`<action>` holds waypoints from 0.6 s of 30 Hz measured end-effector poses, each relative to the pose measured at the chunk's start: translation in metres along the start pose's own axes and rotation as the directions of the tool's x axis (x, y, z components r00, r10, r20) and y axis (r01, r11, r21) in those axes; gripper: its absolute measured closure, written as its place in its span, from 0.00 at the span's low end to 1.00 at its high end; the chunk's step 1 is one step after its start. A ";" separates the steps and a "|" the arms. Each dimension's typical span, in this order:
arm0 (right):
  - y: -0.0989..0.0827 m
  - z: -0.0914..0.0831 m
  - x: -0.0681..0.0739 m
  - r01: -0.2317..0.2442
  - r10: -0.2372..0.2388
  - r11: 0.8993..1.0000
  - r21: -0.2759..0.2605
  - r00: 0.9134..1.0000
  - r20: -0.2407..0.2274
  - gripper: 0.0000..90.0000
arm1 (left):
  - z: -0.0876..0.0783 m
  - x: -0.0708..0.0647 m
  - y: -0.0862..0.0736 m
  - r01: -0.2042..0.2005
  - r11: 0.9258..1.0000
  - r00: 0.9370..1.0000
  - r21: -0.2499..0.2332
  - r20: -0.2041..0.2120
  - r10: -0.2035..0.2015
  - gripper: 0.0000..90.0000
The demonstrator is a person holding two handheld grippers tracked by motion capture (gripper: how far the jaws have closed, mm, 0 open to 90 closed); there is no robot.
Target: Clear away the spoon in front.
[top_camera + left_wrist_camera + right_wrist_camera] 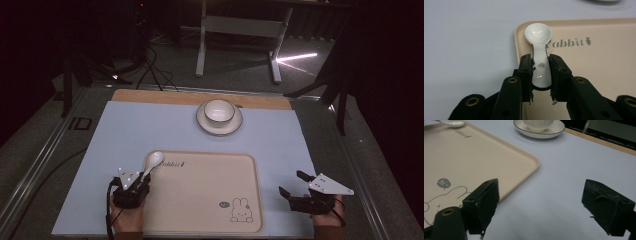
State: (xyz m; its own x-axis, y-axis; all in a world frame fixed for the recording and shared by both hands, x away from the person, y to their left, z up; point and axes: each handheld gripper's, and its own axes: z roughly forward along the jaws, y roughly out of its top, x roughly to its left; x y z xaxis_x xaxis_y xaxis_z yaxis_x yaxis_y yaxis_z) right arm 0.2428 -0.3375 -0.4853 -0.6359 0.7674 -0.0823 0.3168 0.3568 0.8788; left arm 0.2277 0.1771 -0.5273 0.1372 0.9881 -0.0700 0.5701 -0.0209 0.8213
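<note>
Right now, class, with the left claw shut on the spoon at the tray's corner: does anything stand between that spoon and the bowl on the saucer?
Nothing visible does. The left claw holds the spoon at the tray's far left corner. Between it and the bowl on its saucer lie the tray's low rim and bare blue mat. The right claw sits open, well aside.

A pale blue desk (150, 130) fills the frame's middle, carrying a beige tray (205, 200) at lower centre and a white saucer (219, 125) at upper centre.

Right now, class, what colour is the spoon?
White; the spoon shows best in the left gripper view.
</note>
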 end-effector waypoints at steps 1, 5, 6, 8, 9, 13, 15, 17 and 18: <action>0.000 0.000 0.000 -0.001 0.001 1.000 0.001 1.000 0.000 0.16 | 0.000 0.001 -0.001 0.003 1.000 1.000 0.002 0.000 -0.003 0.81; 0.000 0.000 0.000 -0.001 0.001 1.000 0.001 1.000 0.000 0.16 | 0.000 0.002 -0.003 0.004 1.000 1.000 0.015 0.011 -0.004 0.81; 0.000 0.000 0.000 -0.001 0.001 1.000 0.001 1.000 0.000 0.16 | 0.000 0.002 -0.003 0.005 1.000 1.000 0.019 0.013 -0.005 0.81; 0.000 0.000 0.000 -0.001 0.001 1.000 0.002 1.000 0.000 0.16 | 0.000 0.002 -0.004 0.004 1.000 1.000 0.030 0.012 -0.005 0.81; 0.000 0.000 0.000 -0.002 0.002 1.000 0.004 1.000 0.000 0.16 | 0.000 0.003 -0.004 0.004 0.999 1.000 0.033 0.011 -0.004 0.81; 0.000 0.000 0.000 -0.001 0.001 1.000 0.004 1.000 -0.001 0.16 | -0.002 0.003 -0.006 -0.001 0.999 1.000 0.048 0.016 0.000 0.81; 0.000 0.000 0.000 -0.001 0.001 1.000 0.005 1.000 -0.001 0.16 | -0.002 0.003 -0.007 -0.003 0.999 1.000 0.055 0.019 0.002 0.80; 0.000 0.000 0.000 -0.001 0.001 1.000 0.005 1.000 -0.001 0.16 | -0.002 0.003 -0.008 -0.005 0.998 1.000 0.059 0.022 0.004 0.80; 0.000 0.000 0.000 -0.001 0.001 1.000 0.005 1.000 -0.001 0.16 | -0.002 0.003 -0.008 -0.008 0.998 1.000 0.063 0.028 0.006 0.80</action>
State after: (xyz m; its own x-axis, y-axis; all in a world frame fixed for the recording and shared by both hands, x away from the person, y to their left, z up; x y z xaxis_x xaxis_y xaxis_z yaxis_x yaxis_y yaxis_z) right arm 0.2426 -0.3373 -0.4854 -0.6365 0.7671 -0.0808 0.3208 0.3585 0.8767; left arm 0.2215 0.1806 -0.5328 0.1629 0.9833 -0.0806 0.6192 -0.0383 0.7843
